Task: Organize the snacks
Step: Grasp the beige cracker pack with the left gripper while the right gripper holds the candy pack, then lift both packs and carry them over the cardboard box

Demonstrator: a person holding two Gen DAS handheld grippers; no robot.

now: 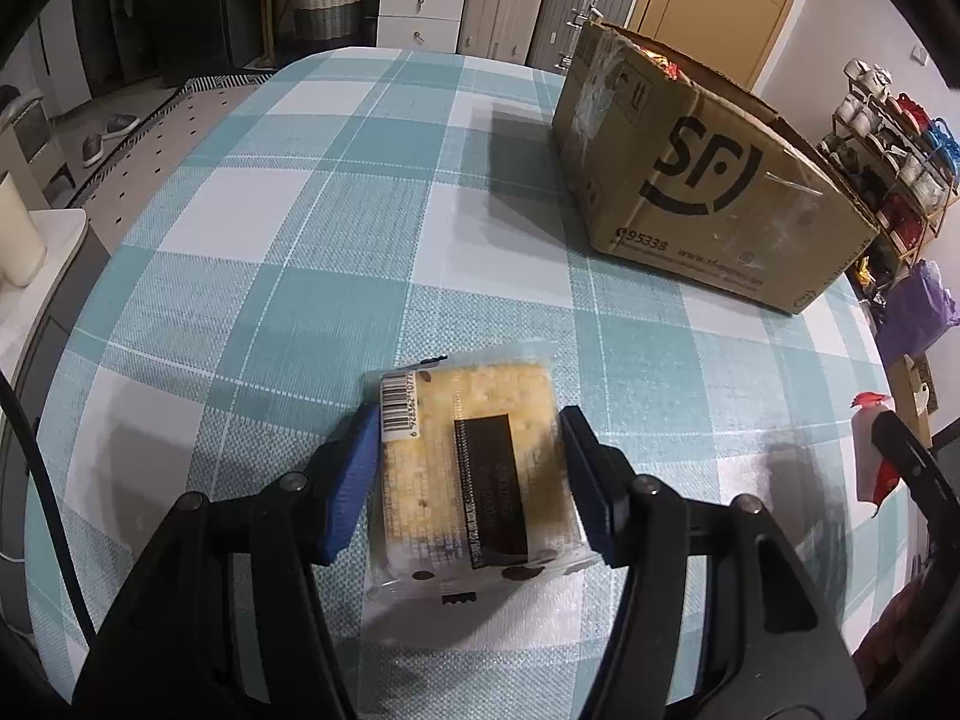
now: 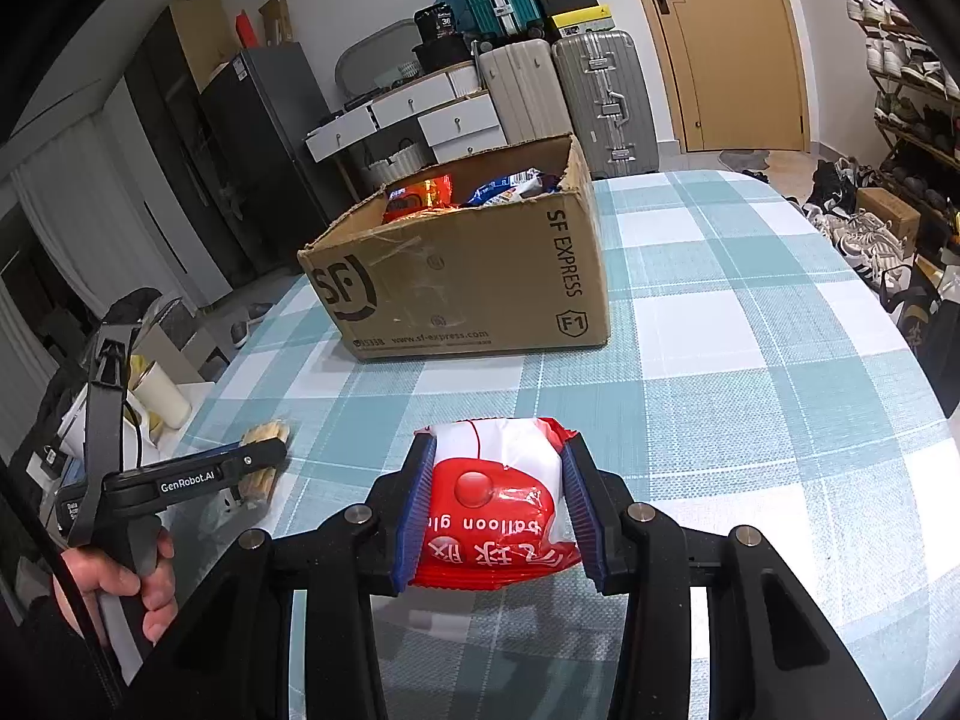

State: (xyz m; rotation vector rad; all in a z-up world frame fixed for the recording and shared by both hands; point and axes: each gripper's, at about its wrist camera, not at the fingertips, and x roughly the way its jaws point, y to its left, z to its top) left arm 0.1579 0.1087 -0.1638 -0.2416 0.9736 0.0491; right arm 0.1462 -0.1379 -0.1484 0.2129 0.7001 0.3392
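Note:
My left gripper [image 1: 471,450] is shut on a clear-wrapped cracker pack [image 1: 474,468] with a barcode label, held just above the checked tablecloth. My right gripper [image 2: 498,480] is shut on a red and white snack bag [image 2: 498,504] printed "balloon". An open SF cardboard box [image 1: 708,180] stands on the table ahead and to the right of the left gripper; in the right wrist view the box [image 2: 468,282] holds several snack bags [image 2: 420,195]. The left gripper with its cracker pack [image 2: 264,462] shows at the left of the right wrist view.
The table [image 1: 300,210] has a teal and white checked cloth. Suitcases [image 2: 606,96], white drawers [image 2: 432,108] and a door [image 2: 720,42] stand behind it. A shoe rack [image 2: 900,120] is at the right. A side table with a cup [image 2: 162,396] is at the left edge.

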